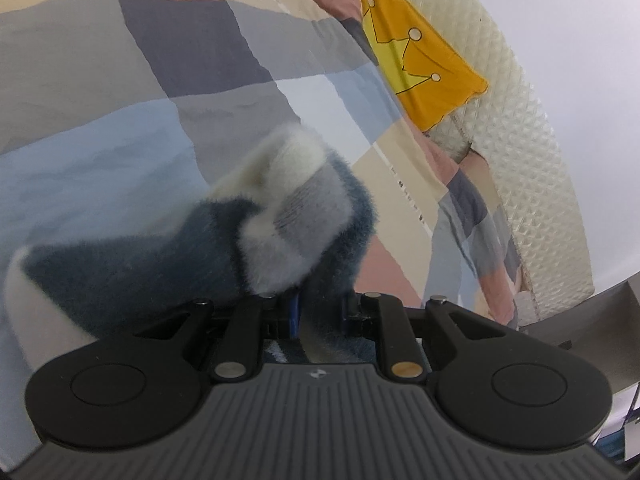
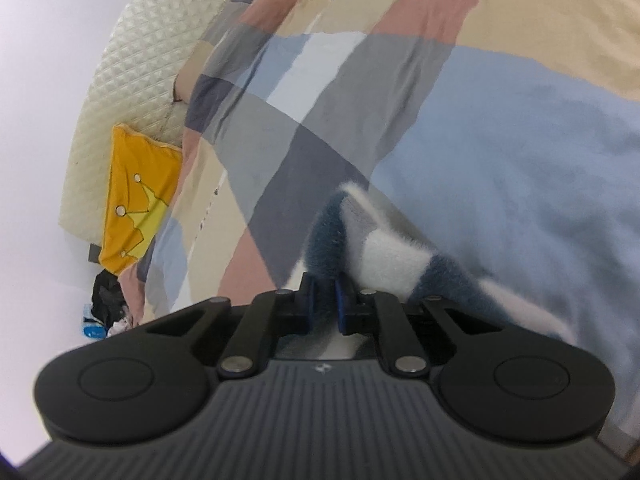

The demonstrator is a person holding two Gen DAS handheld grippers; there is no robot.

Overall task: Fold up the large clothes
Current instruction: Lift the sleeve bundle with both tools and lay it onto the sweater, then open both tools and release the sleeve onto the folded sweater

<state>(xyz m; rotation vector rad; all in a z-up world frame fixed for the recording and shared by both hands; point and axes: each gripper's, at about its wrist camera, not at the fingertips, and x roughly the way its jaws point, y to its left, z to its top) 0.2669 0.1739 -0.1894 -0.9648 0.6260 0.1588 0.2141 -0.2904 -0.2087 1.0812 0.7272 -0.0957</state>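
A fuzzy garment with dark blue, grey and white stripes (image 1: 224, 248) hangs bunched in front of my left gripper (image 1: 320, 312), whose jaws are shut on its dark blue fabric. The same garment (image 2: 384, 256) shows in the right wrist view, stretching to the right. My right gripper (image 2: 325, 308) is shut on a dark blue fold of it, with the blue pads (image 2: 310, 304) pressed on the fabric. Both grippers hold the garment above a checked bedspread (image 1: 120, 80), which also shows in the right wrist view (image 2: 440, 100).
A yellow cushion with a crown drawing (image 1: 416, 56) leans on a cream quilted headboard (image 1: 532, 160); both show in the right wrist view too (image 2: 136, 200) (image 2: 136, 80). Dark clutter (image 2: 106, 304) lies on the floor by the bed.
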